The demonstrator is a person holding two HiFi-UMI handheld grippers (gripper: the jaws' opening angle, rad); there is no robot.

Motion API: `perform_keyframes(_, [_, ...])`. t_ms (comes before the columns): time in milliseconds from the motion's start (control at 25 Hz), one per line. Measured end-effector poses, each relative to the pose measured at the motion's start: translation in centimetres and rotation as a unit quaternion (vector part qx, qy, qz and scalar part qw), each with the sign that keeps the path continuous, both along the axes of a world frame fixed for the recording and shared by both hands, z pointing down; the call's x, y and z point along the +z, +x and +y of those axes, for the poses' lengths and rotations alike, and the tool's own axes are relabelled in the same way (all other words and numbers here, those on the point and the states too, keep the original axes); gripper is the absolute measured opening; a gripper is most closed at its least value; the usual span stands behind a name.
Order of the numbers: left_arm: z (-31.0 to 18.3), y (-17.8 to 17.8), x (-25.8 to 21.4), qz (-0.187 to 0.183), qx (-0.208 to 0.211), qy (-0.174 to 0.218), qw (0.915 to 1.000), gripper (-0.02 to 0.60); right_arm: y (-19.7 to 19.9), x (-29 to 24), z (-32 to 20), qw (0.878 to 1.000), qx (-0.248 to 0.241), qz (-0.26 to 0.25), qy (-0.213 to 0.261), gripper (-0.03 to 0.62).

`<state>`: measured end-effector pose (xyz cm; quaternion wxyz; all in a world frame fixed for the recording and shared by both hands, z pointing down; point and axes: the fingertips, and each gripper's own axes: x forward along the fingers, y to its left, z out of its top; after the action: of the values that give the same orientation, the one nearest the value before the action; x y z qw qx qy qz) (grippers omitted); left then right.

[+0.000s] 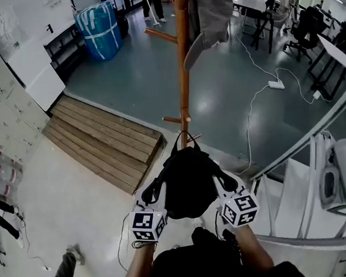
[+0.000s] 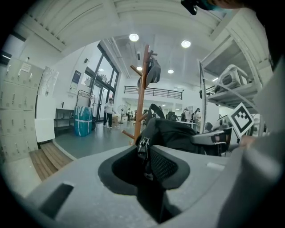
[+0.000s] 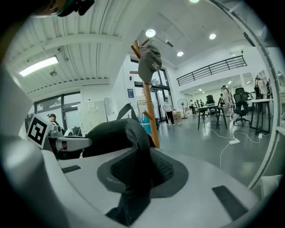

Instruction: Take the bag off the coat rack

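A grey hall floor (image 1: 124,78) is seen, with a wooden platform (image 1: 99,142) at the left. The left gripper (image 1: 161,185) is clamped on the zipper edge of the black bag (image 1: 189,185), which hides the foot of the coat rack (image 1: 182,72). The right gripper (image 1: 217,174) is clamped on the bag's other side. Whether the strap (image 1: 179,144) is clear of the rack cannot be told.
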<state>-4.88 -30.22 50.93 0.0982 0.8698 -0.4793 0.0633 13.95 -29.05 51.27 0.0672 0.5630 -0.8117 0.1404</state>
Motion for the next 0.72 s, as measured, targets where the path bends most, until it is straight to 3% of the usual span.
perform_keyframes(720, [11.8, -8.5, -0.2, 0.007, 0.047, -0.001, 0.9989, 0.092, -8.5, 0.0, 13.5, 0.999, 0.037, -0.009, -0.01, 0.078])
